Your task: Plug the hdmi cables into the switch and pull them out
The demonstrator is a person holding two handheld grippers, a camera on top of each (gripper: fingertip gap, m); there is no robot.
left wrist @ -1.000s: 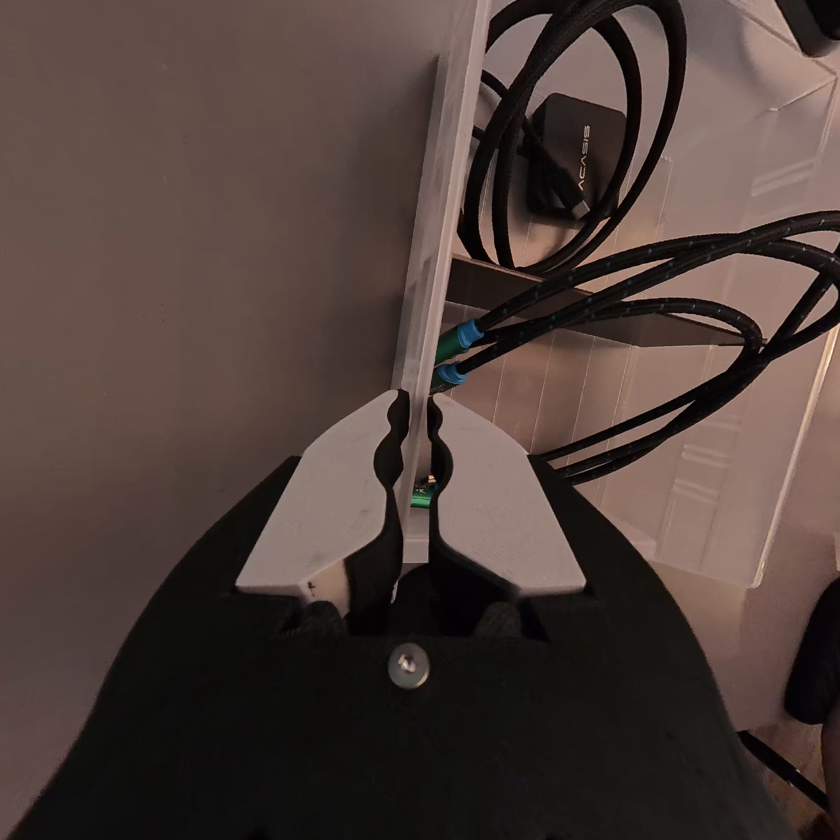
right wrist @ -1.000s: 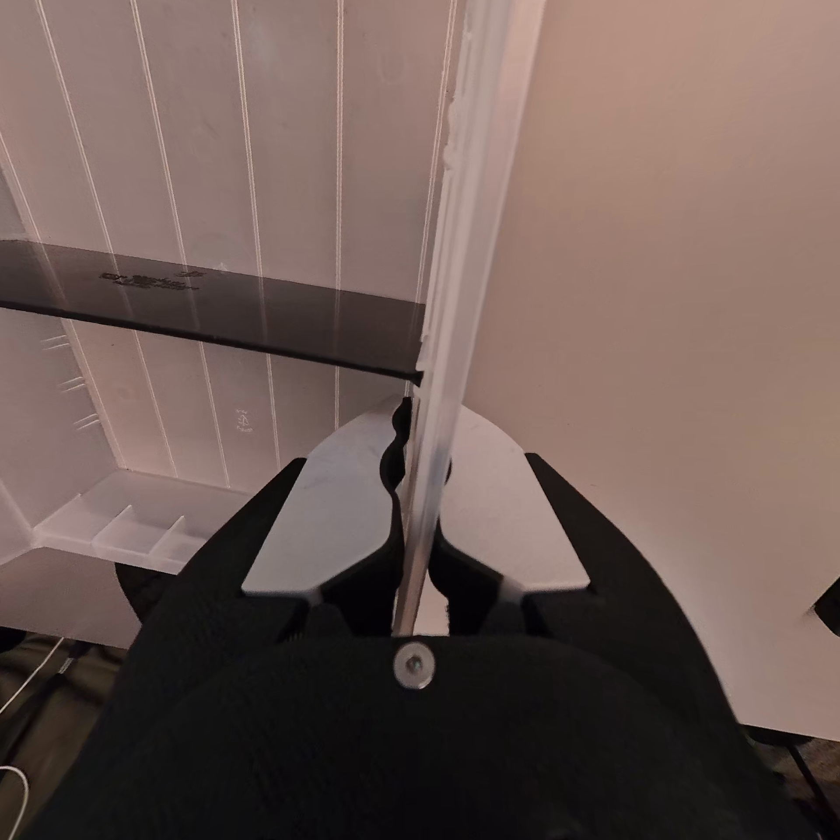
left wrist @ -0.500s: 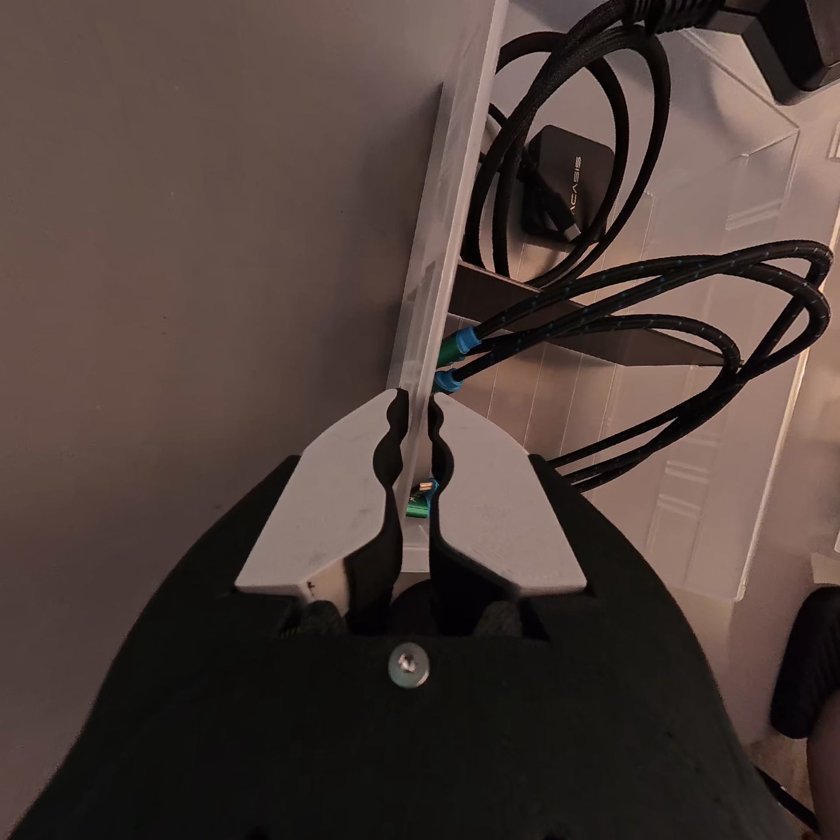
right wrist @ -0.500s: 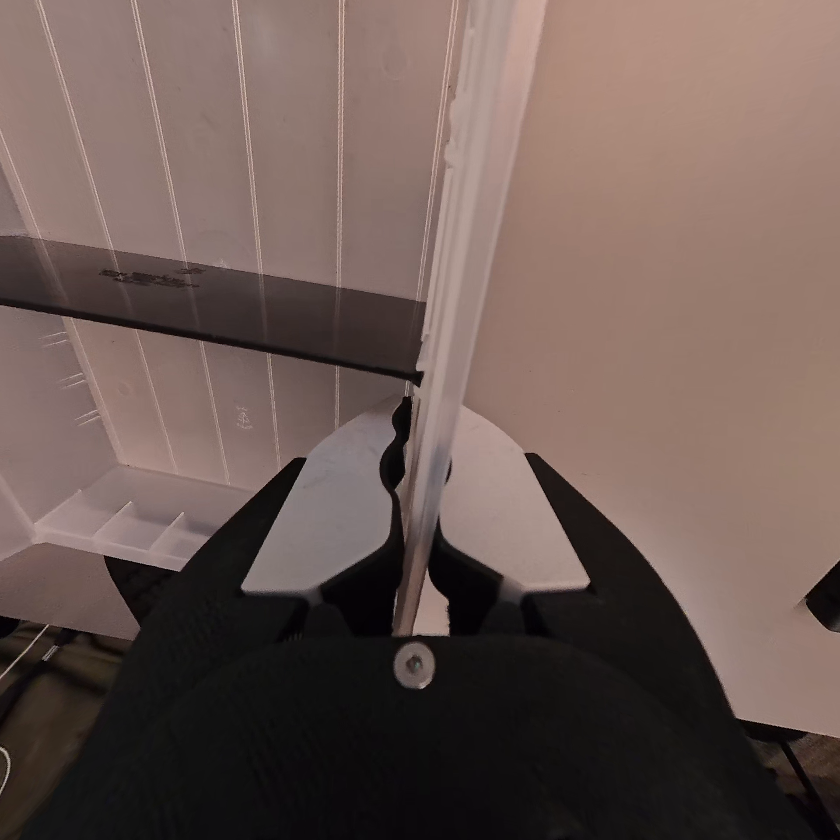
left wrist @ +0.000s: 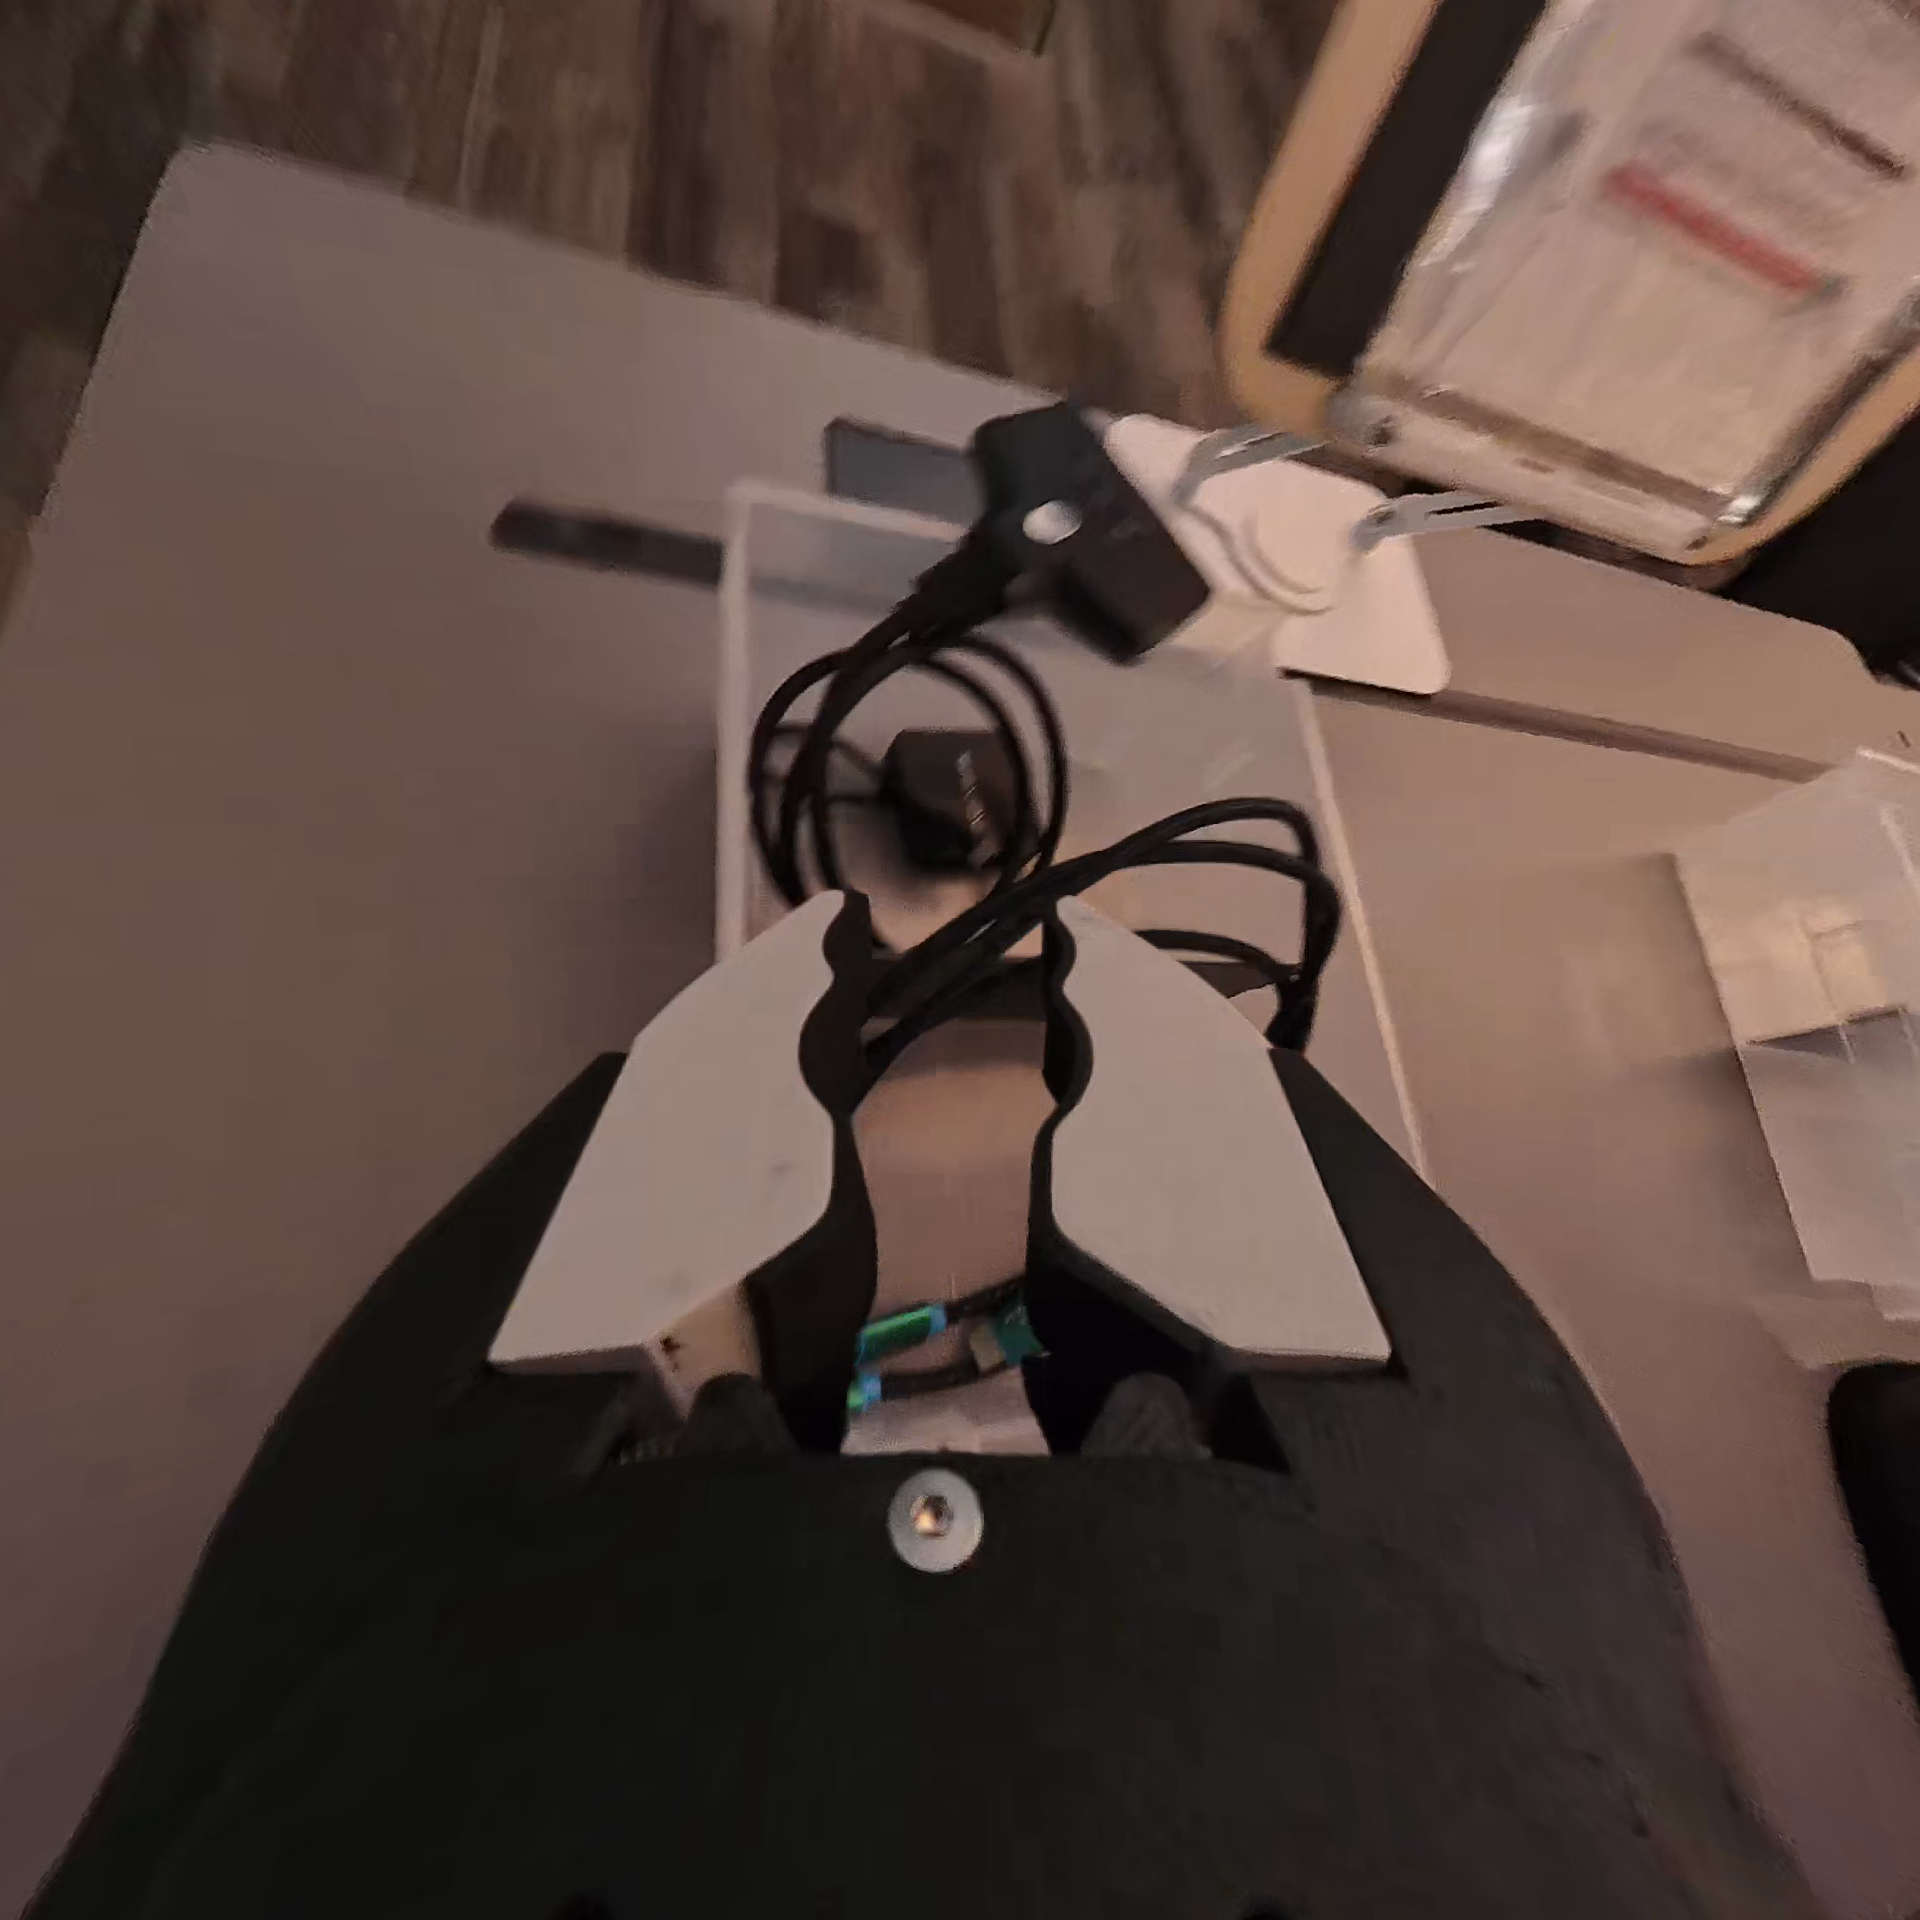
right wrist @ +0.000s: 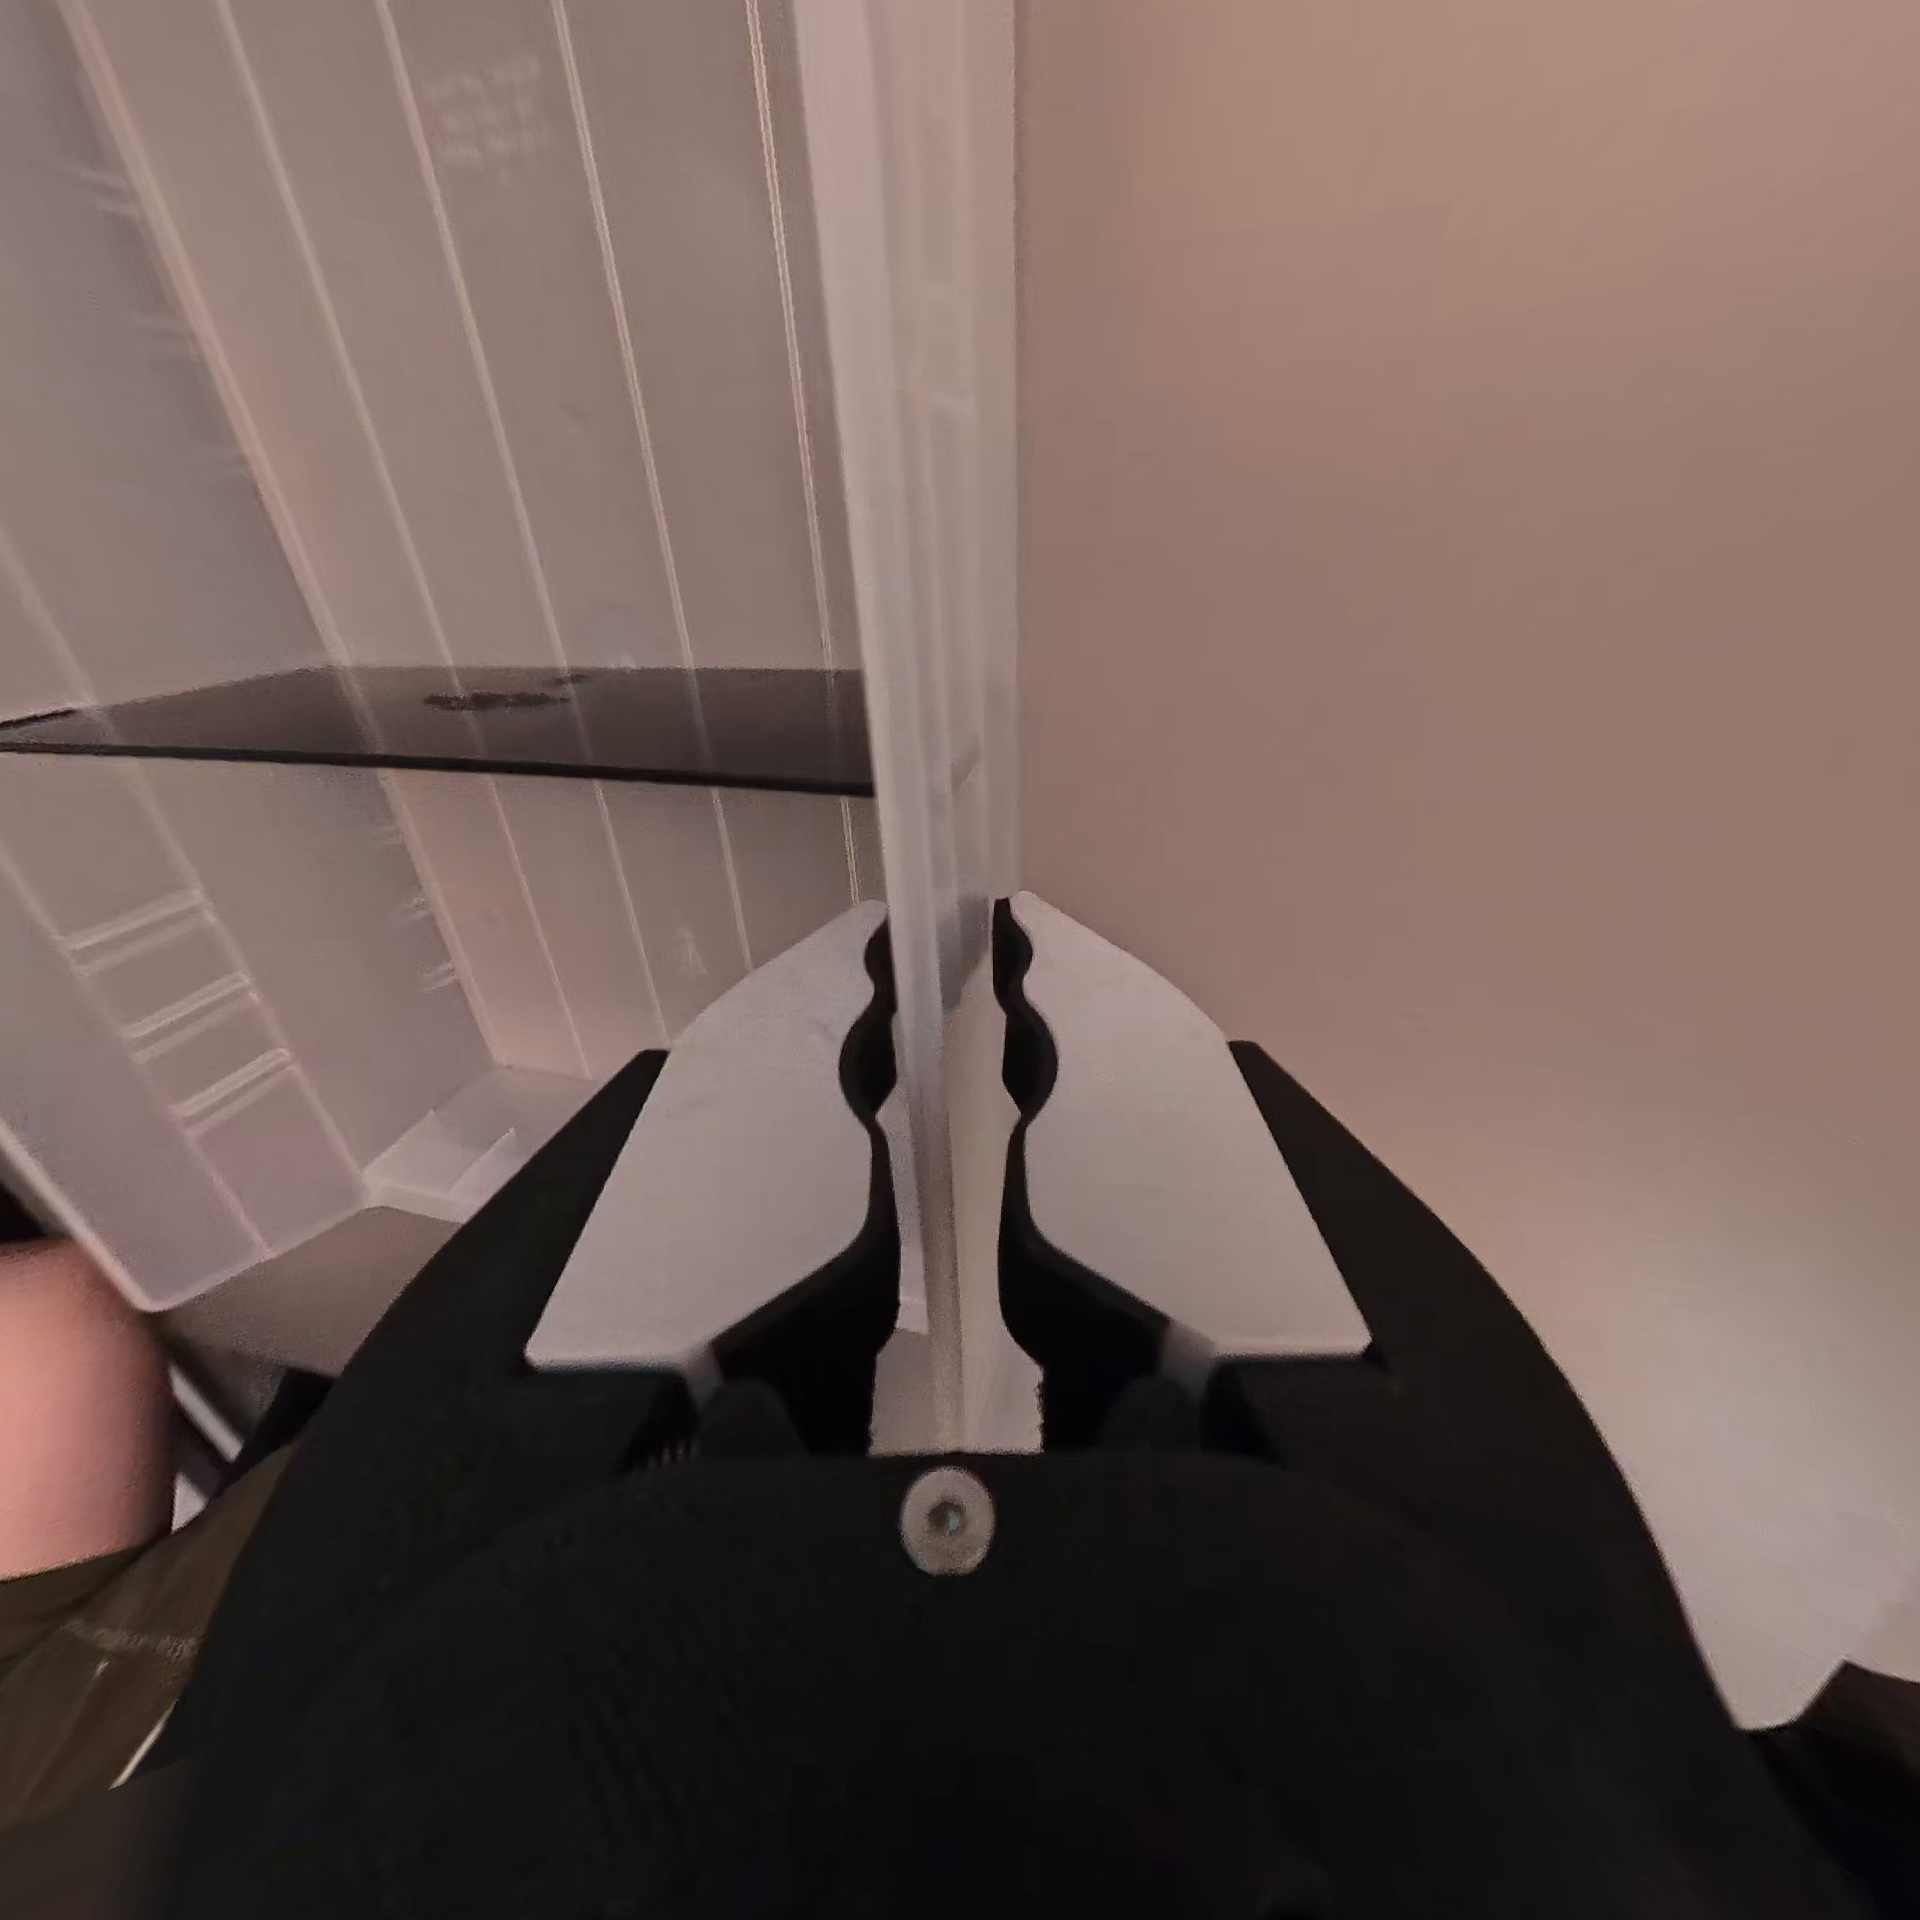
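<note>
In the left wrist view my left gripper [left wrist: 951, 914] is open and empty, above a clear plastic bin [left wrist: 732, 727] on the white table [left wrist: 312, 727]. In the bin lie black braided HDMI cables [left wrist: 1195, 842] and a small black switch box [left wrist: 940, 795]. The cables pass below the fingertips, not in the grasp. Green and blue plugs [left wrist: 899, 1335] show between the finger bases. In the right wrist view my right gripper [right wrist: 943, 914] is open around the bin's clear wall [right wrist: 914, 623]. A gap shows between the wall and the right pad.
A dark flat plate [right wrist: 520, 717] crosses the inside of the bin. A black adapter [left wrist: 1081, 551] and a white stand [left wrist: 1351, 613] lie beyond the bin. Clear boxes [left wrist: 1818, 987] stand at the right. A wooden-framed chair [left wrist: 1455, 260] is behind. A person's arm [right wrist: 62, 1403] is at lower left.
Both grippers were shut on the bin's walls. My left gripper has let go, opened wide and drawn back above the bin. My right gripper has opened a little around its wall.
</note>
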